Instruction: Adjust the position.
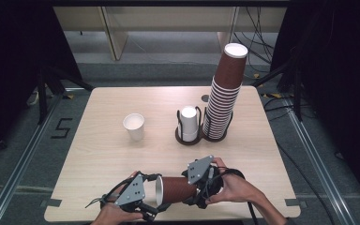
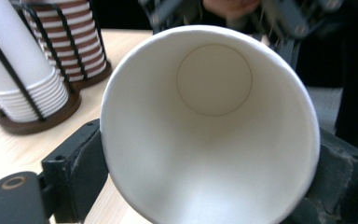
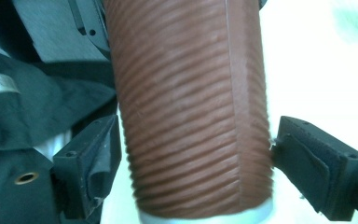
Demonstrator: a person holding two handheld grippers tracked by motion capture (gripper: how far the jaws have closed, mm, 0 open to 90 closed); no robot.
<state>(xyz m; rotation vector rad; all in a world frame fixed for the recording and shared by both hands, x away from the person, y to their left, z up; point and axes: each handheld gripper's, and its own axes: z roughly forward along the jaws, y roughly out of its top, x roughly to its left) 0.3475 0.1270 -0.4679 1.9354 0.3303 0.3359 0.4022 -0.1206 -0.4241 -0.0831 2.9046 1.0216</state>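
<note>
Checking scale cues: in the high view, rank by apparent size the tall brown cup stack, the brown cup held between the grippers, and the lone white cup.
1. Tall brown cup stack, clearly largest.
2. Held brown cup, though it lies nearest the camera.
3. Lone white cup; the margin is small, so ranks 2 and 3 are unsure.

Brown ribbed paper cup point(image 1: 176, 189) (white inside), lying level above the table's near edge, open mouth toward the person's left, base to the right. Visible seam runs along its ridged wall.
</note>
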